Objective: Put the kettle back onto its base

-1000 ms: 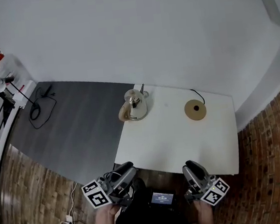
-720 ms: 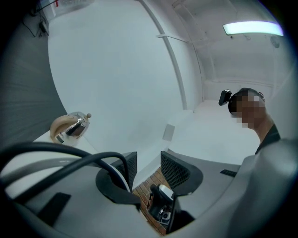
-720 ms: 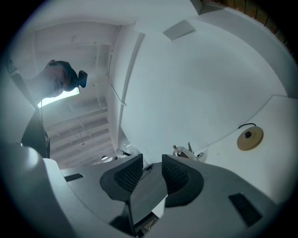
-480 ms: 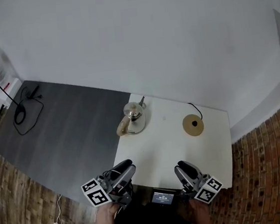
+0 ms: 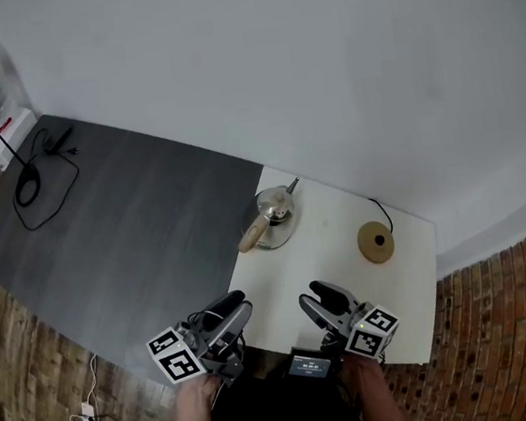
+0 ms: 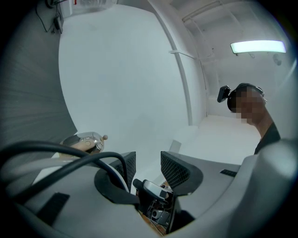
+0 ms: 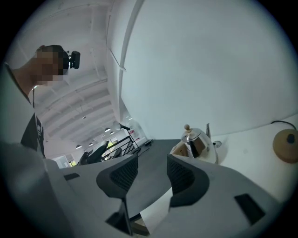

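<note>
Plainly saw the kettle (image 5: 275, 215) standing upright on the far left part of the white table (image 5: 332, 277), silver body, tan handle turned to the near left, spout to the far right. Found its base (image 5: 376, 242), a round tan disc with a dark centre, on the far right part of the same table, well apart from the kettle and not yet carrying it. Noted a thin black cord (image 5: 382, 208) running from the base toward the far wall. Found both grippers at the near edge of the table, touching neither thing. Read the left gripper (image 5: 229, 309) as open, jaws standing apart with only air between them, kettle in sight beyond and to the left in the left gripper view. Read the right gripper (image 5: 316, 297) as open too, jaws just been opening, nothing between them, kettle and base both well beyond in the right gripper view. Saw grey floor (image 5: 121, 202) left of the table.
</note>
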`<state>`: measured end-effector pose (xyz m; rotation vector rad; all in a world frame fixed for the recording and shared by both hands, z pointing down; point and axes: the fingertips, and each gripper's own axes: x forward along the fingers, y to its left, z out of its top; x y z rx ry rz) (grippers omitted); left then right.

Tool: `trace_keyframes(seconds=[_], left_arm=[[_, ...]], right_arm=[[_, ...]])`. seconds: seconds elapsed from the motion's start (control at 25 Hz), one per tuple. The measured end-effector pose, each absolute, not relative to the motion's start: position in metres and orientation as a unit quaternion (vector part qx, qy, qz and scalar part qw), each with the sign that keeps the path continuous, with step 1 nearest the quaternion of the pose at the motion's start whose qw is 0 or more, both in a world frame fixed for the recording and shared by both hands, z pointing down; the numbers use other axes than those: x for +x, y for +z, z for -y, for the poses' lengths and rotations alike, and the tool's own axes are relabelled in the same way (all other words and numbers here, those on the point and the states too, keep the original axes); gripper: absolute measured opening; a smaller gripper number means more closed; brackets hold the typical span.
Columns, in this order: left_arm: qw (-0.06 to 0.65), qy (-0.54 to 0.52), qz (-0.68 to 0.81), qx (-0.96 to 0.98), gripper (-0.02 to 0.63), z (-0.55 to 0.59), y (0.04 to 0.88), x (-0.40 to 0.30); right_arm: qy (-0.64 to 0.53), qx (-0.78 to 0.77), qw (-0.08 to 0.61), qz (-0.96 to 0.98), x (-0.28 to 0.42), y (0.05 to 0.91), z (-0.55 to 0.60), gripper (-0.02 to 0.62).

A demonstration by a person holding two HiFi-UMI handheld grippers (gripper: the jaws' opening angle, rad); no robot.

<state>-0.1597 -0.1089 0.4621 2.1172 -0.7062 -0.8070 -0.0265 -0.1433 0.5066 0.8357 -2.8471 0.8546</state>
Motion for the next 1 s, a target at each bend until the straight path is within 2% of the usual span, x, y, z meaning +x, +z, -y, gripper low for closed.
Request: trace_keyframes(seconds=[0.32,0.64,1.0], left_arm=[[0.333,-0.335,0.326,0.819,0.17,0.106,0.455,-0.192],[0.31,-0.347,0.403,0.788,0.17,0.073,0.454,-0.225],[0.284,-0.338,0.442,0.781,0.17,0.053,0.442,-0.236]], right_arm=[[0.308,0.226,0.092,0.92,-0.077,0.56,0.208,0.183],[0.376,0.249,0.133,0.883,-0.13,0.636,0.265,0.215],[0.372,0.262,0.119,0.882,-0.156,0.646,0.284,0.216]])
